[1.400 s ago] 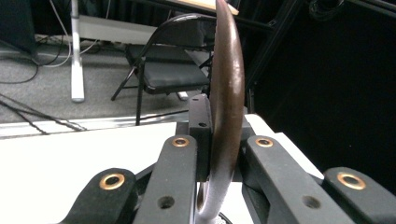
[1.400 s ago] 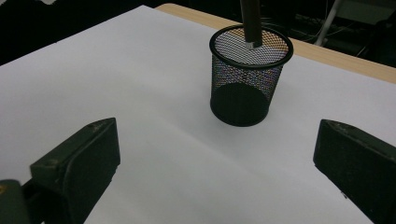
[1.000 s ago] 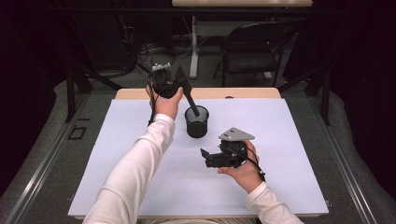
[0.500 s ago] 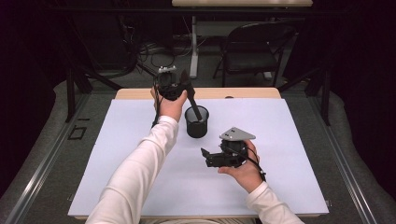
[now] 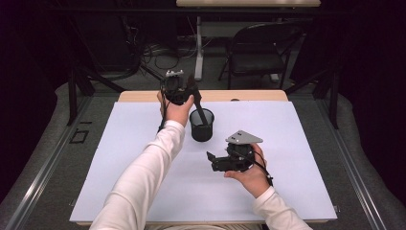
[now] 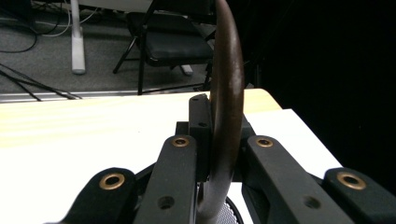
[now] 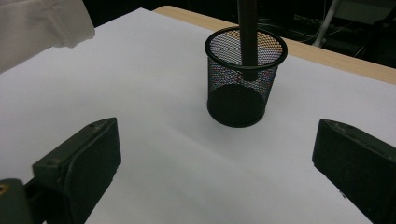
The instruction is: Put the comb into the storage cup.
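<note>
Left gripper (image 5: 191, 91) clamps a dark curved utensil (image 5: 199, 108) whose lower end sits inside the black mesh cup (image 5: 201, 125); right gripper (image 5: 210, 160) is spread wide and holds nothing.

In the high view the mesh cup stands upright on the white table cover (image 5: 119, 158), toward the far middle, and the left hand (image 5: 178, 111) reaches over it from the near-left side. The left gripper view shows its jaws closed against both sides of the brown, arched handle (image 6: 227, 93), which rises above them and drops below toward the cup rim; what kind of utensil it is cannot be told from these angles. The right gripper rests lower on the cover, well apart from the cup, in the right hand (image 5: 249, 173). Its own view looks at the cup (image 7: 243, 81) between two widely parted jaws, with the utensil's shaft (image 7: 247, 32) leaning inside it and a white sleeve (image 7: 42, 25) at the upper left.
</note>
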Motion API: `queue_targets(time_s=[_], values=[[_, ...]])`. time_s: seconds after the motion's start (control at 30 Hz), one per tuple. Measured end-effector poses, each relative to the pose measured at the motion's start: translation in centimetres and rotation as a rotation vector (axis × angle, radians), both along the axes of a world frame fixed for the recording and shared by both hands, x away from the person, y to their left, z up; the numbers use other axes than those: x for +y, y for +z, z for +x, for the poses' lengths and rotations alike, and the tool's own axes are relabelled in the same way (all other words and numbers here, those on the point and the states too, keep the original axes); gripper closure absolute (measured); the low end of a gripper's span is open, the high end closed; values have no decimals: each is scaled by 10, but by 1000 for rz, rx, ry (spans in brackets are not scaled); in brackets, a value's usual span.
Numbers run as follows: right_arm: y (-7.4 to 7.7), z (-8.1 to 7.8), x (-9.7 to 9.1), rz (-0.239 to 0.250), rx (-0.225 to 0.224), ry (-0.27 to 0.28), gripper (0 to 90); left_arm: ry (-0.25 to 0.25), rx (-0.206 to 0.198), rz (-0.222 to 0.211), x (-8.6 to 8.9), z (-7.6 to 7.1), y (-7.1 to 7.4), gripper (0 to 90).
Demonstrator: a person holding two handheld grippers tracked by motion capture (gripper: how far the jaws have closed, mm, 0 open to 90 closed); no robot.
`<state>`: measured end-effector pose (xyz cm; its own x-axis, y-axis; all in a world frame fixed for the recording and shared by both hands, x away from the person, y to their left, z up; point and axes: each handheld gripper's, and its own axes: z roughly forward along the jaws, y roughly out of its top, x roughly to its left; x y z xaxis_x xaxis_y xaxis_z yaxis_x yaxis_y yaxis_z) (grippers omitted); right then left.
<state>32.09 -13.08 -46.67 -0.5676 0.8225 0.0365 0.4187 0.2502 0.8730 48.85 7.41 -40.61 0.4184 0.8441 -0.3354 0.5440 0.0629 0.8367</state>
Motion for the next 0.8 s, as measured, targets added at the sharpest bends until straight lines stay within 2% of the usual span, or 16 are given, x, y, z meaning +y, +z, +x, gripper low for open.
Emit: queue_targets(time_s=[0.8], values=[[-1,0,0,-12,-3,5,22,-1,46,-35,0,2,-19,860]])
